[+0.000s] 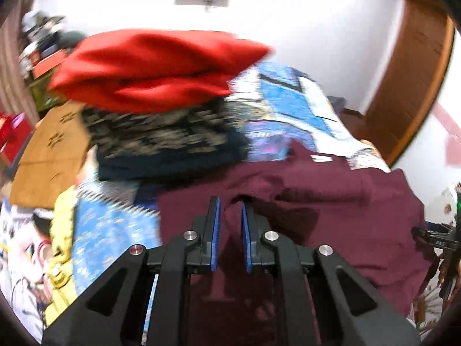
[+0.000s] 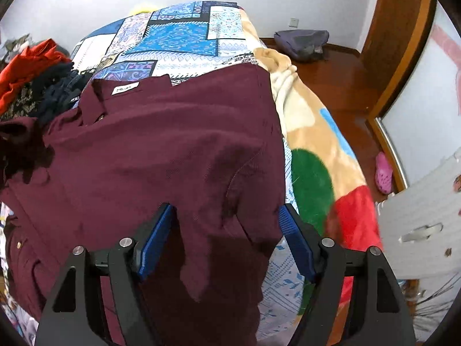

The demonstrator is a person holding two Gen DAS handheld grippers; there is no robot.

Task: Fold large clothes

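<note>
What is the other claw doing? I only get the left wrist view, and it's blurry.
Observer: The right claw is wide open over the maroon shirt, gripping nothing.
Visitor: What lies past the shirt's right edge?
Observer: A fleece blanket with a big green circle, draped over the side of the bed.
Visitor: Anything on the floor there?
Observer: A pink shoe sits by the wooden door frame.
</note>
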